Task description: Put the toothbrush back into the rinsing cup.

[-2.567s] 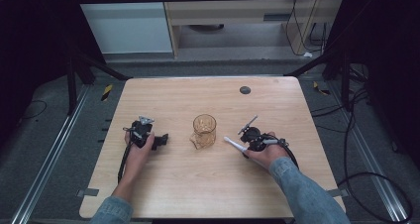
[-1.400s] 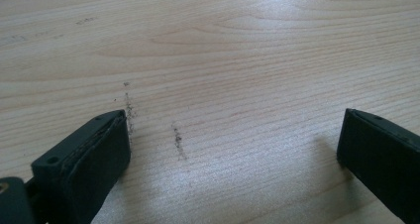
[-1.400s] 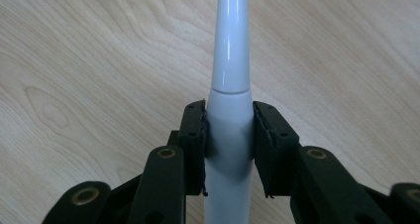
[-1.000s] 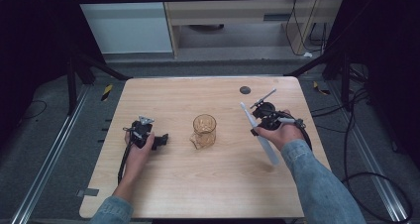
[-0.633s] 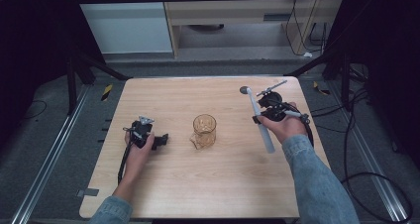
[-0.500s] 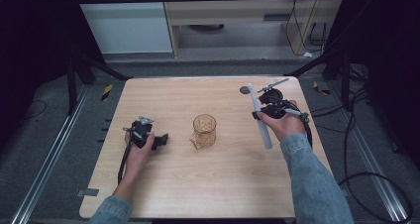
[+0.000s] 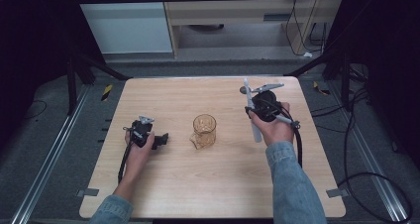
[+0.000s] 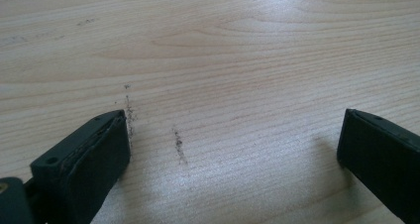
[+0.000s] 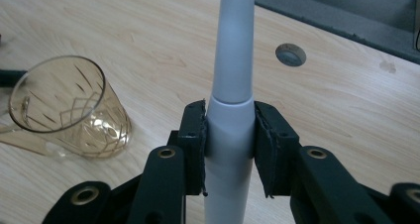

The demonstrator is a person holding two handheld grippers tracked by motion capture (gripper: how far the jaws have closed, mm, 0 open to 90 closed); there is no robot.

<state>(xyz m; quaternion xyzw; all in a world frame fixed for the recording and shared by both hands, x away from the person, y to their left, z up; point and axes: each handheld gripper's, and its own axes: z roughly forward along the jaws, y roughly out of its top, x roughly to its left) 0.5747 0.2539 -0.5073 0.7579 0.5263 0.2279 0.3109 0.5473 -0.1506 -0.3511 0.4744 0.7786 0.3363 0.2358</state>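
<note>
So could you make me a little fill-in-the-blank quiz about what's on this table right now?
1. The right claw is shut on a white ____.
2. The amber cup stands on the table between the two ____.
3. The left claw is open, with nothing but bare ____ between its jaws.
4. The small round grey disc sits in the tabletop on the far side of the ____ claw.

Missing words: toothbrush; claws; wood; right

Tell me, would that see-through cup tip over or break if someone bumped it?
The amber cup looks thin-walled and empty, so it is probably light and would slide or tip easily. It stands upright on the smooth wooden table. Whether it is glass or plastic is unclear, so it could crack.
</note>
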